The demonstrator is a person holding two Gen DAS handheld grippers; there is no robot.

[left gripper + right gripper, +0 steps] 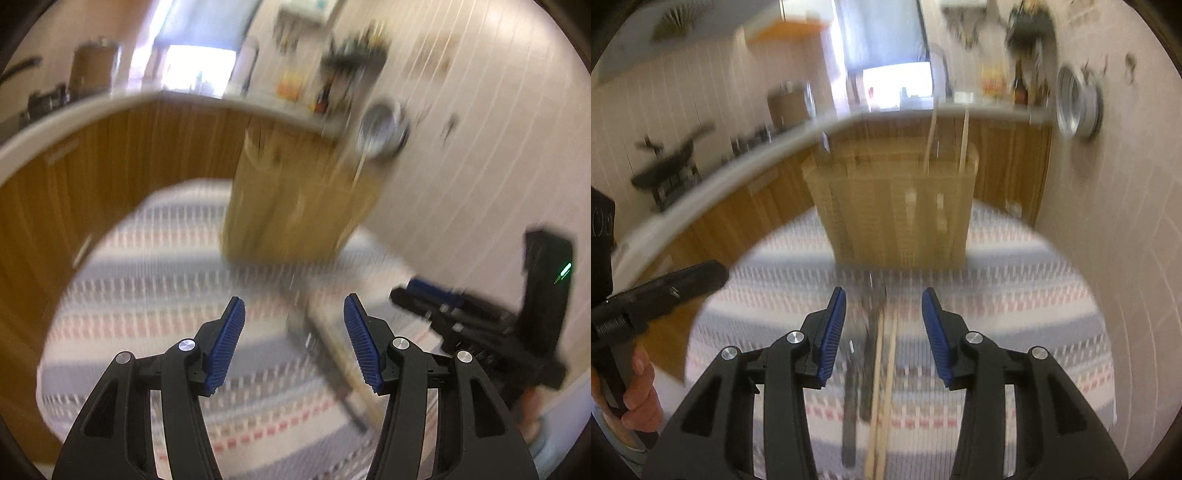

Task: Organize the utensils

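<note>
Utensils (875,373), dark-handled pieces and pale chopsticks, lie blurred on the striped tablecloth (1015,314) toward its near edge, short of the wicker holder (897,210) at the far edge. Your right gripper (884,332) and left gripper (293,343) both hover spread wide, empty.

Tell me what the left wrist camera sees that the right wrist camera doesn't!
Only the left wrist view shows the right tongs from the side, with a small green light on that tool.

Only the right wrist view shows the hand gripping the left tool's handle, and a dark pan on the counter.

Both show the tan utensil basket standing on the striped tablecloth, blurry utensils lying on the cloth ahead of the tongs, and a round metal thing on the wall. Each camera's own tongs are open and empty.
</note>
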